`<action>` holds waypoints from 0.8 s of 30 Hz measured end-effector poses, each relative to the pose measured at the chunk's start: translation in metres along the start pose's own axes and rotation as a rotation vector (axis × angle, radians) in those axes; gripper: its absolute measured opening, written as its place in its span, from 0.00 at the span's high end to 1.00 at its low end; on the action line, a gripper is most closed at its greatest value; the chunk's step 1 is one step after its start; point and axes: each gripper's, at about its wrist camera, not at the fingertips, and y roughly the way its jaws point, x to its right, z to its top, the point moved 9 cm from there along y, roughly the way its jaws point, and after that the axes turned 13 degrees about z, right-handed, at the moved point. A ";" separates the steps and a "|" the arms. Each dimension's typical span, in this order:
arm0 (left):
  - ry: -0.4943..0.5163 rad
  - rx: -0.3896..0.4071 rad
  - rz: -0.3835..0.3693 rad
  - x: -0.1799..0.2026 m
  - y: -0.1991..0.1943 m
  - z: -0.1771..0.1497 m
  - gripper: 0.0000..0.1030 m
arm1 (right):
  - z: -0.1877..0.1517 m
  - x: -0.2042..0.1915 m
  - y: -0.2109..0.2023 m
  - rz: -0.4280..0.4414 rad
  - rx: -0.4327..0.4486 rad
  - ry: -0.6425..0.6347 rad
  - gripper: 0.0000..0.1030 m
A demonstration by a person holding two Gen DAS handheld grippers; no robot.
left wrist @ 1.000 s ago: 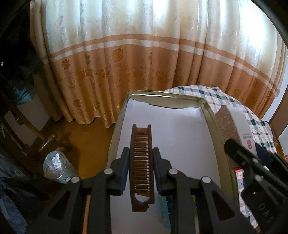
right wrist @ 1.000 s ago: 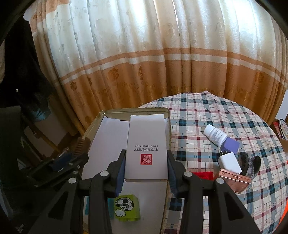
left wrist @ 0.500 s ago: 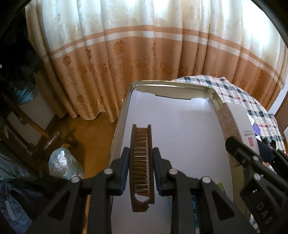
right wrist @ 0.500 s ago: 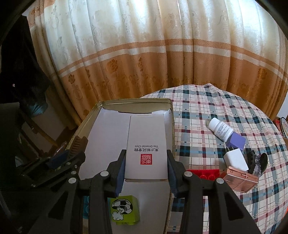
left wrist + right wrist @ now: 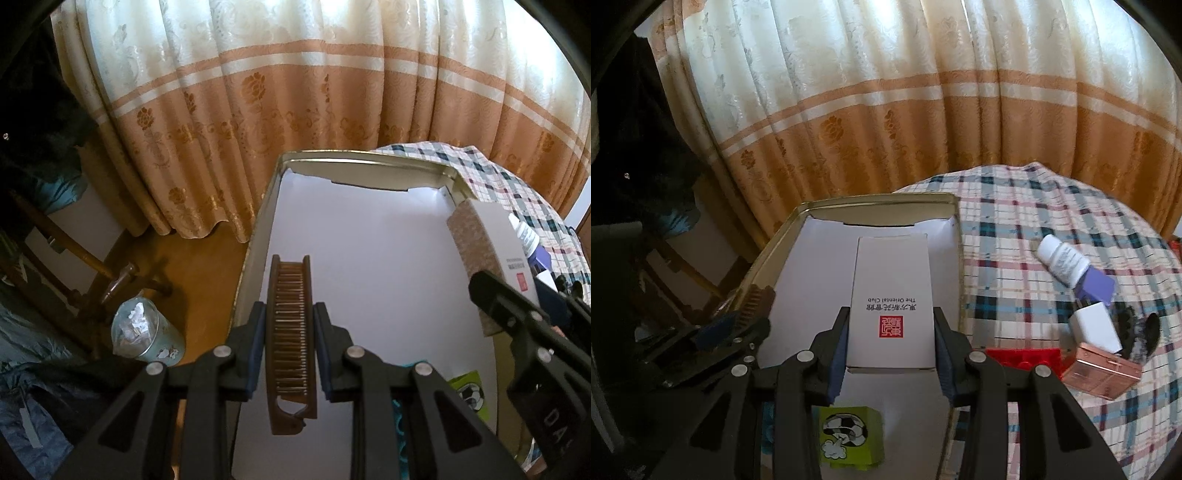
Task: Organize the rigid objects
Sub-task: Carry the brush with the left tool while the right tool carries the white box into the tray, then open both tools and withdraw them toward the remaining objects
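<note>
The left claw [image 5: 289, 345] is gripping a brown comb [image 5: 291, 343] over the left side of the paper-lined tin [image 5: 364, 159], its long axis pointing toward the far rim. The right claw [image 5: 890, 345] is clamping a white box [image 5: 891, 302] lengthwise over the tin's right side.

The white box [image 5: 891, 302] over the tin [image 5: 955, 236] reads "The Oriental Club" (upside down) above a red seal, characters perhaps Chinese.

A home: floral curtain [image 5: 886, 122], plaid tablecloth [image 5: 1027, 236], wooden chair [image 5: 74, 258].
</note>
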 end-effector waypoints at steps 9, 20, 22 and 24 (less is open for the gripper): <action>-0.012 0.058 -0.014 0.010 -0.022 0.005 0.07 | 0.003 -0.002 -0.026 0.077 0.095 0.050 0.33; -0.032 0.171 -0.055 0.032 -0.056 0.001 0.02 | -0.009 0.030 -0.084 -0.030 0.269 0.091 0.32; -0.032 0.172 -0.062 0.036 -0.059 -0.004 0.02 | -0.014 0.036 -0.092 -0.053 0.276 0.086 0.32; -0.040 0.178 -0.060 0.037 -0.062 -0.008 0.02 | -0.021 0.045 -0.099 -0.083 0.275 0.081 0.32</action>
